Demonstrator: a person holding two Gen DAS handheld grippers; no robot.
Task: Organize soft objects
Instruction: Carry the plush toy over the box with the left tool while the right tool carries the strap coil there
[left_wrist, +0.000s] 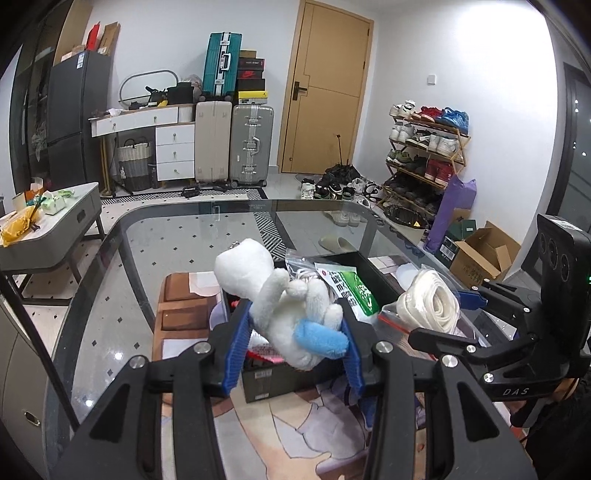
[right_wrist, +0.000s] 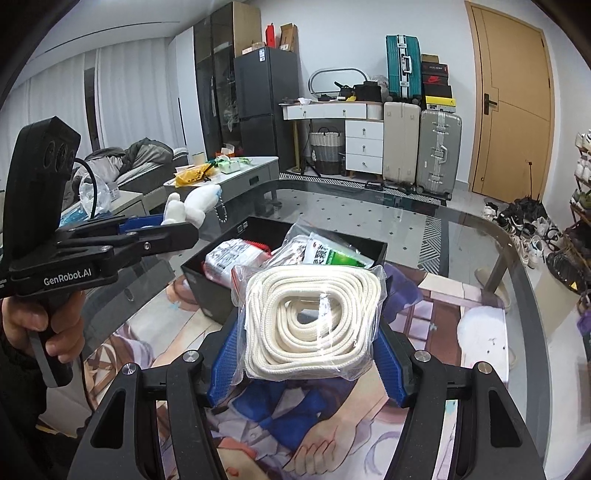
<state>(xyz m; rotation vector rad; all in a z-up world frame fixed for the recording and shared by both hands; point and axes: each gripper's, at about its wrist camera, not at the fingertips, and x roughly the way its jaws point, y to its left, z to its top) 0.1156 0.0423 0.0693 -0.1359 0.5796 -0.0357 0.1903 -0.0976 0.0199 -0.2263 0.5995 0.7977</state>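
1. On the living-room floor, the glass-topped bench (left_wrist: 110, 280) is carrying a printed mat (right_wrist: 424, 317) with the task's things resting on it.
2. Black box (right_wrist: 218, 295) is sitting open on the mat near the bench's middle, holding several bagged packets, among them a green-and-white packet (right_wrist: 332, 256) and a red-and-white packet (right_wrist: 229, 258).
3. Left hand-held gripper (left_wrist: 295, 332) is hanging above the box, its blue pads (left_wrist: 236, 347) closed against either side of the plush toy.
4. Right hand-held gripper (right_wrist: 306, 350) is hovering just beside the box over the mat, its blue pads (right_wrist: 221, 365) pressing the bagged rope from both sides.
5. Bagged rope (right_wrist: 310, 321), a coil of cream cord in a clear zip bag, is being held off the mat, flat face toward the camera.
6. Plush toy (left_wrist: 288, 295), white with a blue patch, is being held over the box's open top, head tilted up and away.
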